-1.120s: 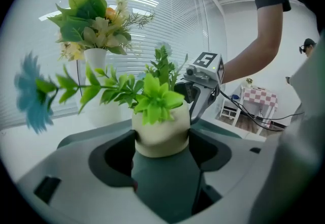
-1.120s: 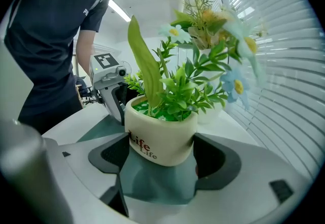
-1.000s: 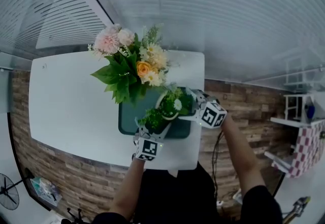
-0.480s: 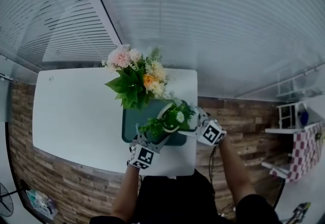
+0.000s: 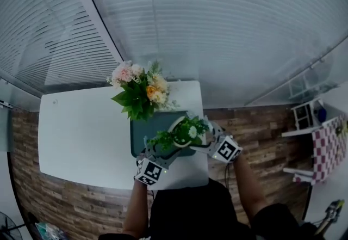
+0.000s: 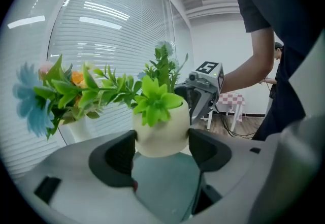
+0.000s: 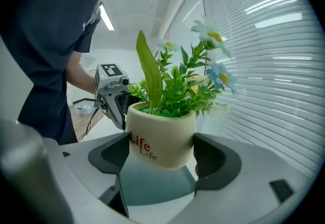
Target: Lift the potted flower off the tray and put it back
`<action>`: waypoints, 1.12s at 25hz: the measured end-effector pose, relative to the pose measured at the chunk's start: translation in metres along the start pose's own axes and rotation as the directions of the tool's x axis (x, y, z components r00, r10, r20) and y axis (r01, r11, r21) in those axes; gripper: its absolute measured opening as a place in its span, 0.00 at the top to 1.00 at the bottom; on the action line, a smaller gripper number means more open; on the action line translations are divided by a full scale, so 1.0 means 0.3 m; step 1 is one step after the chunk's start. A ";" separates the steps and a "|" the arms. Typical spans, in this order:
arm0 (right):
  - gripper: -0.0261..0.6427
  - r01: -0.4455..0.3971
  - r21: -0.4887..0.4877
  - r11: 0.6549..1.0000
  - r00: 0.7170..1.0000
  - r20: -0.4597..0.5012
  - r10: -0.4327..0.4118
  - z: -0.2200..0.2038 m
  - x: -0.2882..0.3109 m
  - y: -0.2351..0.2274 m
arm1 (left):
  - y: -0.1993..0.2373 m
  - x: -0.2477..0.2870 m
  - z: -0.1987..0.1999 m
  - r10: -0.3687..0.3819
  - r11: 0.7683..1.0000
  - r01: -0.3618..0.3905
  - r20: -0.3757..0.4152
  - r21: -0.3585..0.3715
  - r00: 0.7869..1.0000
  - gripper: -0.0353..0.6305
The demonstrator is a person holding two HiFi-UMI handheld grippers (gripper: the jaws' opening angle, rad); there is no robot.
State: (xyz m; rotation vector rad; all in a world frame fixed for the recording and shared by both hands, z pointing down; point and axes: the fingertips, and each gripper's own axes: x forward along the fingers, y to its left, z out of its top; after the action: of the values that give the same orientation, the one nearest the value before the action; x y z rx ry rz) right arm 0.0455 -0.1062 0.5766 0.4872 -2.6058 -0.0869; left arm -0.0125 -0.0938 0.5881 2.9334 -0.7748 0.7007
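The left hand-held gripper point(image 6: 161, 151) point(image 5: 162, 147) holds a small cream pot point(image 6: 160, 134) point(image 5: 163, 140) of green leaves, one jaw pressed on each side. The right hand-held gripper point(image 7: 161, 151) point(image 5: 202, 139) holds the potted flower point(image 7: 162, 139) point(image 5: 183, 129), a cream pot with "Life" on it, the same way. This pot leans a little. The green tray point(image 5: 136, 136) point(image 6: 163, 183) point(image 7: 152, 183) is right under both pots. The two pots are side by side. A big bunch of flowers point(image 5: 140, 90) stands past the left hand-held gripper on the white tabletop point(image 5: 81, 135).
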 end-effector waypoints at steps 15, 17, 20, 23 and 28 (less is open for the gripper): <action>0.42 0.147 0.129 0.981 0.985 0.070 -0.157 0.100 -0.167 0.163 | -0.134 -0.136 0.168 -0.162 0.981 0.151 0.089 0.119 0.983 0.49; 0.42 0.155 0.135 0.979 0.984 0.066 -0.165 0.106 -0.193 0.193 | -0.163 -0.156 0.190 -0.178 0.980 0.166 0.104 0.113 0.979 0.49; 0.42 0.161 0.148 0.976 0.980 0.090 -0.175 0.125 -0.227 0.227 | -0.195 -0.186 0.225 -0.193 0.977 0.177 0.143 0.115 0.971 0.49; 0.42 0.167 0.150 0.974 0.978 0.098 -0.182 0.144 -0.257 0.249 | -0.219 -0.211 0.257 -0.199 0.975 0.174 0.199 0.140 0.960 0.49; 0.42 0.190 0.144 0.971 0.952 0.216 -0.218 0.234 -0.282 0.251 | -0.227 -0.241 0.278 -0.203 0.977 0.177 0.256 0.123 0.945 0.49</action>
State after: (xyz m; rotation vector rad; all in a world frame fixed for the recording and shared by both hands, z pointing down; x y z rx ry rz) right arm 0.0572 -0.0077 0.4878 0.8366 -2.7894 -0.0554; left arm -0.0014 -0.0123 0.4880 3.1780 -0.4686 0.3420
